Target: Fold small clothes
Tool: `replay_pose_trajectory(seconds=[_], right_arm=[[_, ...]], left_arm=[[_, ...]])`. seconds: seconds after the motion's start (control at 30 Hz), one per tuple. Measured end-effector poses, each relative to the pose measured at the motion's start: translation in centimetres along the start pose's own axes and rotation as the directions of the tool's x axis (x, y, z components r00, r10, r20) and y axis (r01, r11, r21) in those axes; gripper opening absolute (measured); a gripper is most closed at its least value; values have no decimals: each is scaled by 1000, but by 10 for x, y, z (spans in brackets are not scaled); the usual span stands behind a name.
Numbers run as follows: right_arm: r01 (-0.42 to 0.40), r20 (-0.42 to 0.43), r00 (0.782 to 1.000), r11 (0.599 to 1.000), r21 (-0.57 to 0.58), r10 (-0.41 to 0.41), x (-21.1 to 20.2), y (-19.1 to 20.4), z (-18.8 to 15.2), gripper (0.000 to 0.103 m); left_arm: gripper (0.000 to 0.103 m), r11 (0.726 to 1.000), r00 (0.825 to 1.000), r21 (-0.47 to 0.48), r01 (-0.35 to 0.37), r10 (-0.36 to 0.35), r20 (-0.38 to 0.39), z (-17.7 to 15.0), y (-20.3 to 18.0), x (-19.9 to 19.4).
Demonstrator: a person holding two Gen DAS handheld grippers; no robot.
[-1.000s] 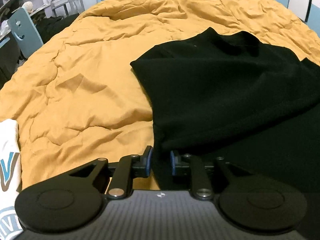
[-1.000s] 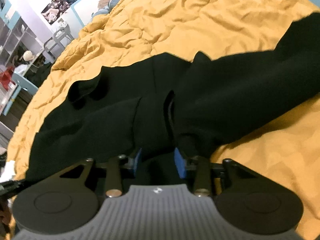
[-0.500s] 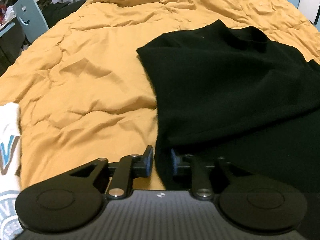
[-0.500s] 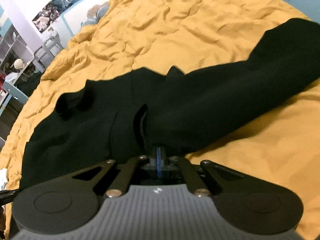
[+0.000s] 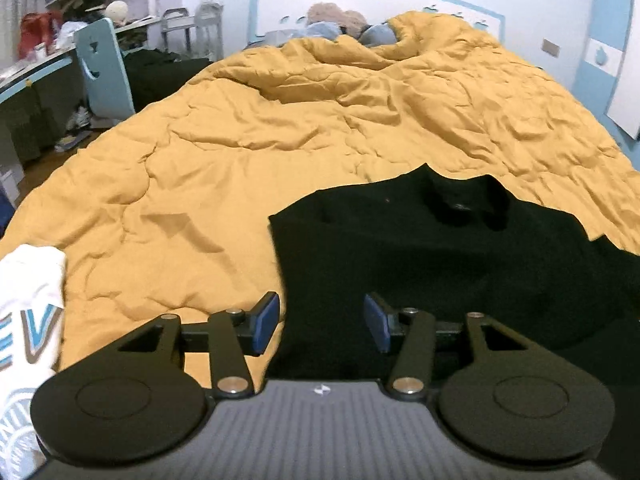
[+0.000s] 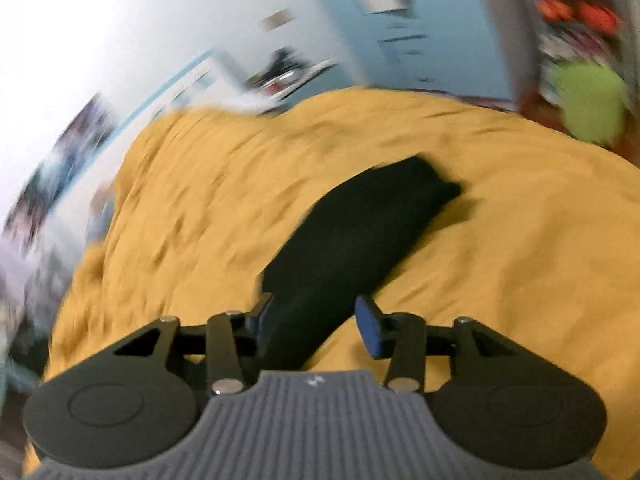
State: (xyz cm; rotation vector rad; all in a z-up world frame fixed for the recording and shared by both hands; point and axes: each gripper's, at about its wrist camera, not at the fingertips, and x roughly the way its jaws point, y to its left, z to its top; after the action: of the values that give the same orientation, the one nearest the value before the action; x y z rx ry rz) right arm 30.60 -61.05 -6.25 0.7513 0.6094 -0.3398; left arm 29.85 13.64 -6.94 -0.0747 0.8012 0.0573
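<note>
The quilt (image 5: pixel 248 168) serves as the folding surface, with the black top (image 5: pixel 440 264) spread flat on it. Both left gripper (image 5: pixel 321 323) and right gripper (image 6: pixel 316 322) have just been opening; their jaws stand apart, gripping nothing, the sleeve (image 6: pixel 360 232) likely released to lie flat.

Both wrist views low, angled down over one orange quilt (image 5: pixel 224 184).
</note>
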Motion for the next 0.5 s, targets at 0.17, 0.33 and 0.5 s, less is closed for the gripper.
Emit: replay_pose_trajectory(seconds=[0.17,0.33,0.5], right_arm=[[-12,10,1000,985,175,11,31,-60,42,46],[-32,24,999,957,289,26,73,-91,62,45],[-14,-5,1000,922,386,17,112,-110,67,40]], left_arm=[[58,997,998,-60,-44,42,-42,-2,-10,27],[58,990,991,-103,-101,92,-96,-5,-13,48],[58,985,987,-119,-126,112,-118,-7,-16,56]])
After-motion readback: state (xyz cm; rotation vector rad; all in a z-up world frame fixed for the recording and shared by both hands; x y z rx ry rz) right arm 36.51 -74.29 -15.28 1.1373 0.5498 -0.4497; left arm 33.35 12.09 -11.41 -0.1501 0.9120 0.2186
